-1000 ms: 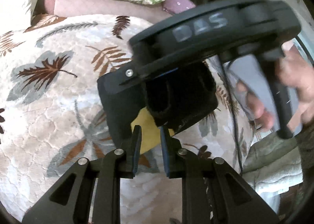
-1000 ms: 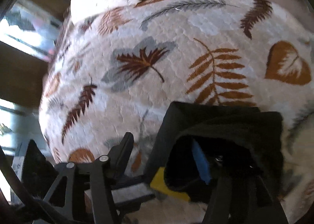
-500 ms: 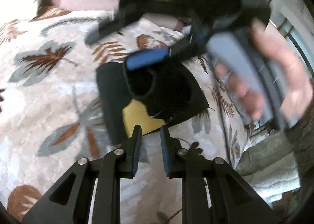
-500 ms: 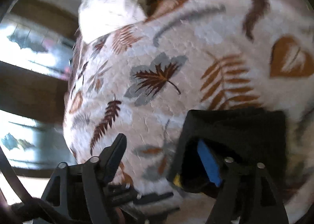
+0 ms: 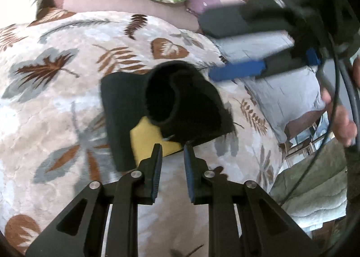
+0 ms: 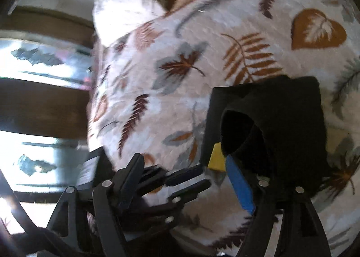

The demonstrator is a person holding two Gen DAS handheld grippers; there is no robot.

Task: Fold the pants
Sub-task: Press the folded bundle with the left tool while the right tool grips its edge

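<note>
Two grippers near the black pants (image 5: 162, 101), folded on the leaf-print blanket (image 5: 56, 90). Left gripper (image 5: 172, 158) hovers just beside the pants' near edge, jaws apart, empty. Right gripper (image 5: 238, 59) sits beyond the pants, jaws wide apart. Risk: the top layer gapes open as a tube; a nudge could likely unroll the fold.

Bare blanket (image 5: 51, 104) left of pants (image 5: 180, 104), pillow (image 5: 281, 81) crowding right
</note>
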